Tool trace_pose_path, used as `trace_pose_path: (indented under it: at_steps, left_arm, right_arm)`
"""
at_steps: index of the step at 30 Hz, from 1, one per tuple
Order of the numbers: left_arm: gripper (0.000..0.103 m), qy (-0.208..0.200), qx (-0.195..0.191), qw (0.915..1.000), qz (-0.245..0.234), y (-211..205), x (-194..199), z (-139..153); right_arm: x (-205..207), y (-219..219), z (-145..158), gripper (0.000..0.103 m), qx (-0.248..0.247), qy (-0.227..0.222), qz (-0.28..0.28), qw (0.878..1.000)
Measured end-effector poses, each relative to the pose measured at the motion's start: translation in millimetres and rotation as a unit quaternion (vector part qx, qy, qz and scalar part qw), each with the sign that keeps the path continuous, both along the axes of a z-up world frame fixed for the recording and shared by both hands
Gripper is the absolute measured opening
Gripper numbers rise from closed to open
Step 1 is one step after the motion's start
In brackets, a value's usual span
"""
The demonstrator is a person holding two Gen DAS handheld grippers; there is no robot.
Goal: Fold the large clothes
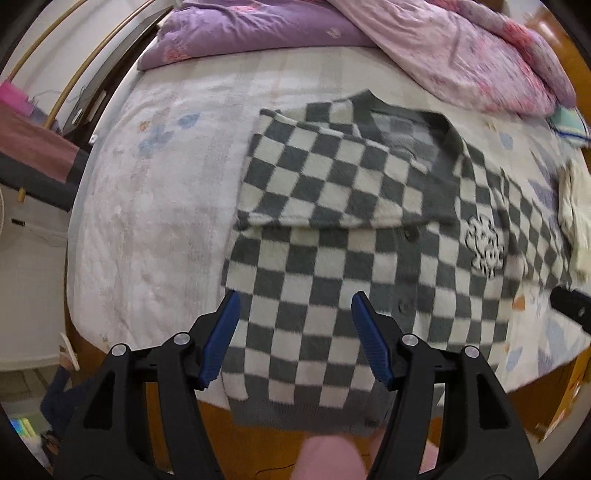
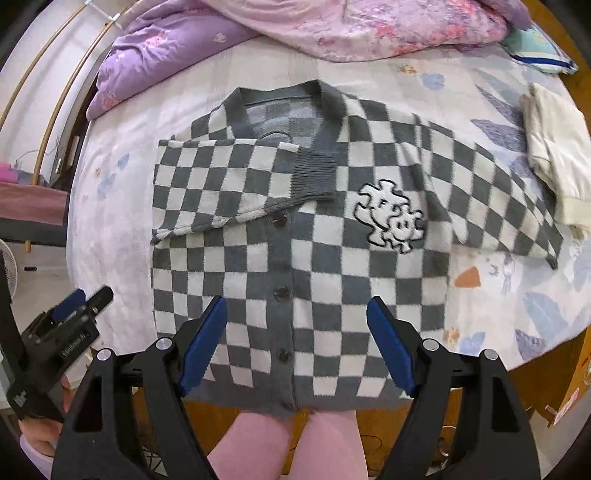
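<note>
A grey-and-white checkered cardigan [image 2: 295, 236] lies flat, front up, on the bed, hem at the near edge. Its left sleeve [image 2: 229, 184] is folded across the chest; its right sleeve [image 2: 491, 192] stretches out to the right. A white flower patch [image 2: 391, 218] sits on the chest. The cardigan also shows in the left wrist view [image 1: 332, 258]. My left gripper [image 1: 291, 306] is open and empty above the hem's left part. My right gripper [image 2: 295, 310] is open and empty above the hem's middle. The left gripper also shows at the lower left of the right wrist view [image 2: 81, 306].
A purple quilt [image 2: 166, 48] and a pink floral quilt [image 2: 351, 26] are heaped at the far side of the bed. A folded cream garment [image 2: 557, 155] lies at the right. The bed's wooden edge [image 2: 461, 406] is near me, with my legs [image 2: 288, 443] below.
</note>
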State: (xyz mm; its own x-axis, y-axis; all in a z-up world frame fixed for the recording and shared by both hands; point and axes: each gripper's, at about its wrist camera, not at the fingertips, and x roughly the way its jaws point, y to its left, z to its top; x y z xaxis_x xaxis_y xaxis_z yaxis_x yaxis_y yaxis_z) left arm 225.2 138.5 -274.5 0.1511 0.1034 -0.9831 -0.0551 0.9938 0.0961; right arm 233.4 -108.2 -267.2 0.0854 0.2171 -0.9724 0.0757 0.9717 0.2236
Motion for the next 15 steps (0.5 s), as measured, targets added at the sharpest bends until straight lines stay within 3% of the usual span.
trace_pose_path:
  at_steps: [6, 15]
  left_arm:
    - [0.064, -0.007, -0.002, 0.9979, -0.064, -26.3, -22.7, 7.5]
    - [0.064, -0.026, -0.019, 0.9847, -0.171, -74.6, -50.5, 19.4]
  right_arm:
    - [-41.1, -20.9, 24.7, 0.075, -0.009, -0.021, -0.057, 0.998]
    - [-107.9, -65.9, 46.8, 0.075, -0.029, -0.038, -0.148, 0.988]
